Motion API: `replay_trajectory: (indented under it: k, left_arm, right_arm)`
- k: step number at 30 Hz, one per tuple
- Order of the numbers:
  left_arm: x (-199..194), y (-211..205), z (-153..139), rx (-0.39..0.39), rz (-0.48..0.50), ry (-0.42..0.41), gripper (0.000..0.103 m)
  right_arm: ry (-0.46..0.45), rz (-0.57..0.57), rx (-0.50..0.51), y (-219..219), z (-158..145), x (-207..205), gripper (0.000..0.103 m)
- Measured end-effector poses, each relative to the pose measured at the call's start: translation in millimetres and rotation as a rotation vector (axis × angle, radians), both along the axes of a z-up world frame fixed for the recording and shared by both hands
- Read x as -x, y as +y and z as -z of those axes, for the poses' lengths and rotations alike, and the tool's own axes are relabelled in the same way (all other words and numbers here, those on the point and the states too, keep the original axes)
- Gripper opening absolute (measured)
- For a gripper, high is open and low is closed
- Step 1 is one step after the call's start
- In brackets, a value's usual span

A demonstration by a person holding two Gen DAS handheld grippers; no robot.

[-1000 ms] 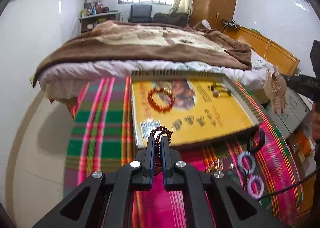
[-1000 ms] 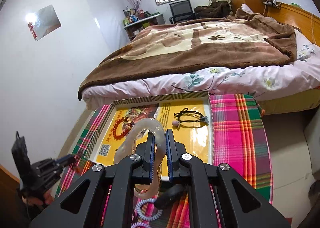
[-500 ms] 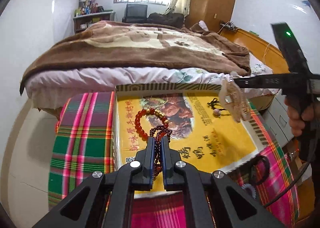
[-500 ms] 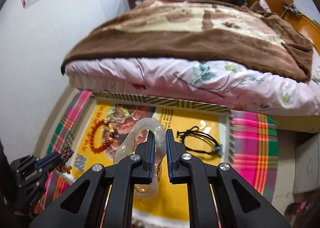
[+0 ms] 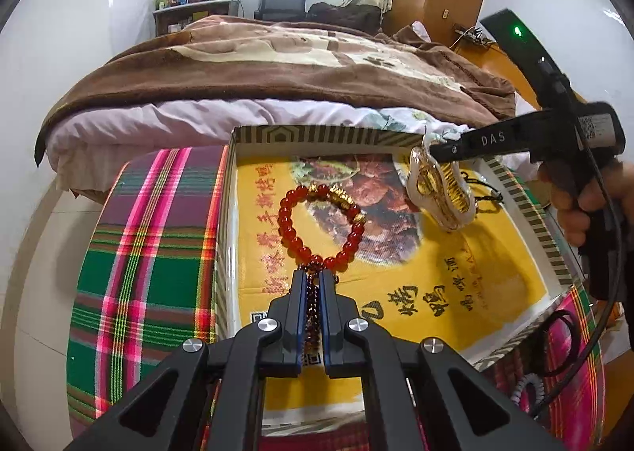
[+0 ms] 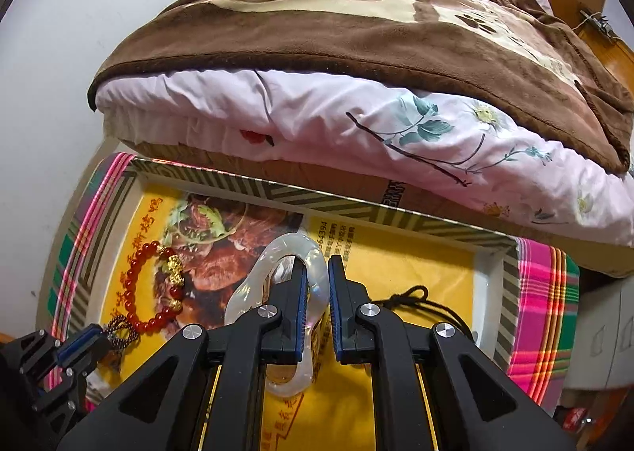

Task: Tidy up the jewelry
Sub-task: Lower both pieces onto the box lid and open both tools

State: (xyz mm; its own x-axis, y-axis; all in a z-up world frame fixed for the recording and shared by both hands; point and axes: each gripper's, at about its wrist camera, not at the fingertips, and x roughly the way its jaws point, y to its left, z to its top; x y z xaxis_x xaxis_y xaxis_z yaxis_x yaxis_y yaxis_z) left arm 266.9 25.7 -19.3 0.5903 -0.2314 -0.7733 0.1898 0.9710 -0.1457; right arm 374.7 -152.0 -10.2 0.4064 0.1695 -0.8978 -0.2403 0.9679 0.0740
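Note:
A shallow box point(image 5: 277, 133) with a yellow printed bottom lies on a plaid cloth. A red bead bracelet point(image 5: 321, 227) with gold charms lies in it. My left gripper point(image 5: 313, 276) is shut on a dark red bead bracelet point(image 5: 311, 308), held over the box's near left part. My right gripper point(image 6: 316, 273) is shut on a translucent white bangle point(image 6: 277, 265); gold bangles point(image 5: 447, 177) hang with it in the left wrist view. A black cord bracelet point(image 6: 420, 302) lies in the box, right of my right gripper.
The plaid cloth point(image 5: 150, 253) covers the table. A bed with a brown blanket point(image 5: 277, 67) stands just behind the box. A black hair tie point(image 5: 558, 338) and a pale coil hair tie point(image 5: 525, 391) lie on the cloth at the right.
Both grippers have moved forward over the box with their bracelets. The left now hangs the dark beads just in front of the red bracelet. The right has dropped lower over the box's middle.

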Motion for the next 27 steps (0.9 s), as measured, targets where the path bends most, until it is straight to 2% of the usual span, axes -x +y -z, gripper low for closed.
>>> replay_trajectory:
  k: [10,14,17,19,22,25,27]
  left_arm:
    - [-0.1,0.0,12.6,-0.006,-0.011,0.043,0.006]
    - [0.4,1.2,12.1,0.007,-0.015,0.053,0.010]
    - [1.5,2.3,11.6,0.022,-0.007,0.043,0.019]
    - [3.6,1.6,9.4,0.012,-0.013,0.030,0.040]
    - [4.5,-0.3,6.5,0.025,-0.005,0.026,0.050]
    - [4.3,-0.2,5.1,0.025,-0.011,0.024,0.052]
    - [5.6,0.5,4.0,0.025,-0.018,0.026,0.053]
  right_arm:
    - [0.019,0.017,0.000,3.9,5.9,-11.7,0.011]
    - [0.022,0.028,-0.005,2.5,8.8,-13.2,0.012]
    - [0.020,0.027,-0.004,2.5,9.5,-13.4,0.012]
    - [0.015,0.030,-0.012,1.0,8.9,-13.4,0.015]
    - [0.008,0.037,-0.018,-0.5,6.8,-13.0,0.019]
    - [0.002,0.034,-0.031,-2.1,3.4,-11.0,0.023]
    - [-0.012,0.028,-0.040,-3.2,-2.2,-6.5,0.035]
